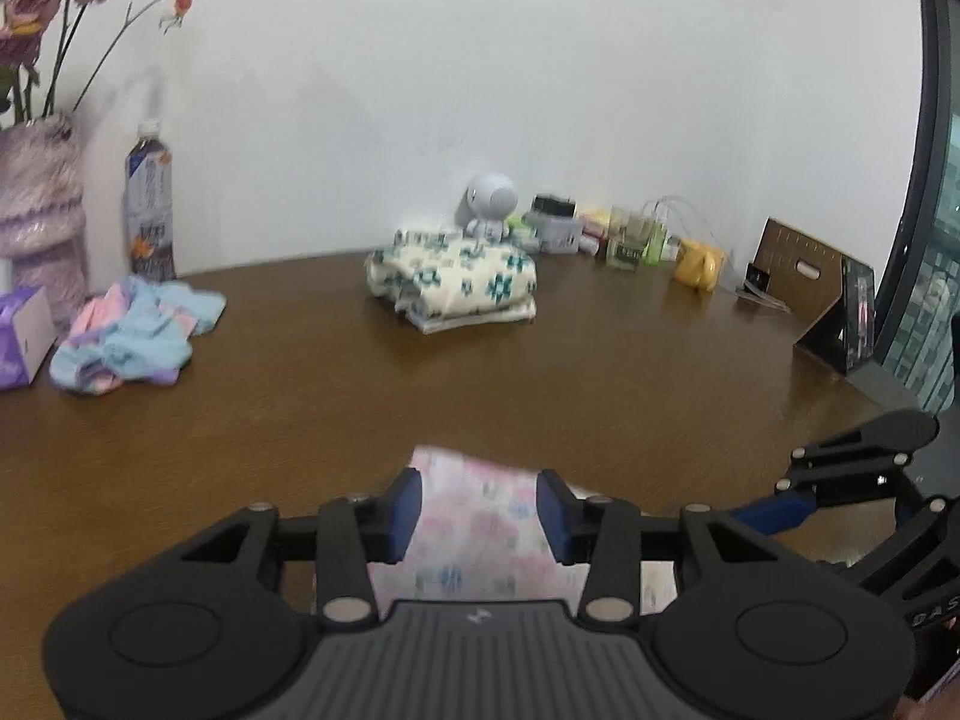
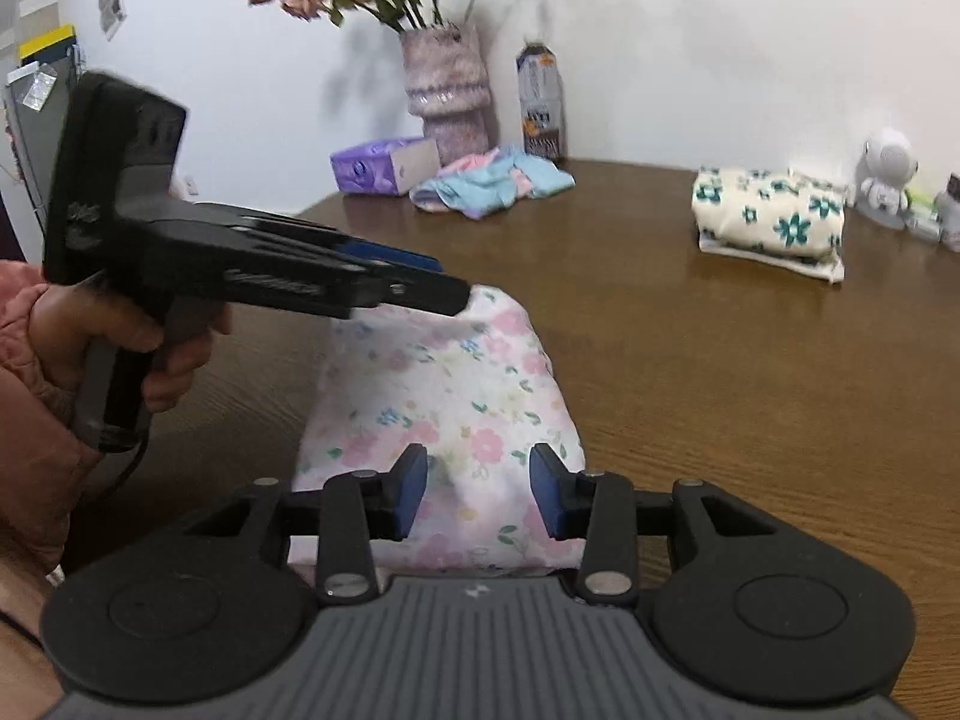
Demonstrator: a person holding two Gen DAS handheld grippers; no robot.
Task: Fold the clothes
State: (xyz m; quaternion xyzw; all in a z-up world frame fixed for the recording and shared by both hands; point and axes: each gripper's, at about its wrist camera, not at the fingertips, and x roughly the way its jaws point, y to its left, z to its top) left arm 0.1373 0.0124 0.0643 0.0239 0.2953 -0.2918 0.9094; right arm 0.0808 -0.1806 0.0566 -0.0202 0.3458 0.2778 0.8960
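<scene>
My right gripper [image 2: 479, 492] hovers with jaws spread over the pink floral cloth [image 2: 444, 396] on the brown table [image 2: 720, 396]. Only this view shows my left gripper [image 2: 456, 294] at the cloth's raised far corner; whether it pinches there, I can't tell. The left camera shows its own fingers apart, cloth between them.

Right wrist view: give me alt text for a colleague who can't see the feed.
A pink floral garment lies on a brown wooden table, with the right tool open just over its near edge. The left tool, held by a hand, reaches in over the garment's far end. A folded cream floral garment and a crumpled pastel pile sit farther back.
</scene>
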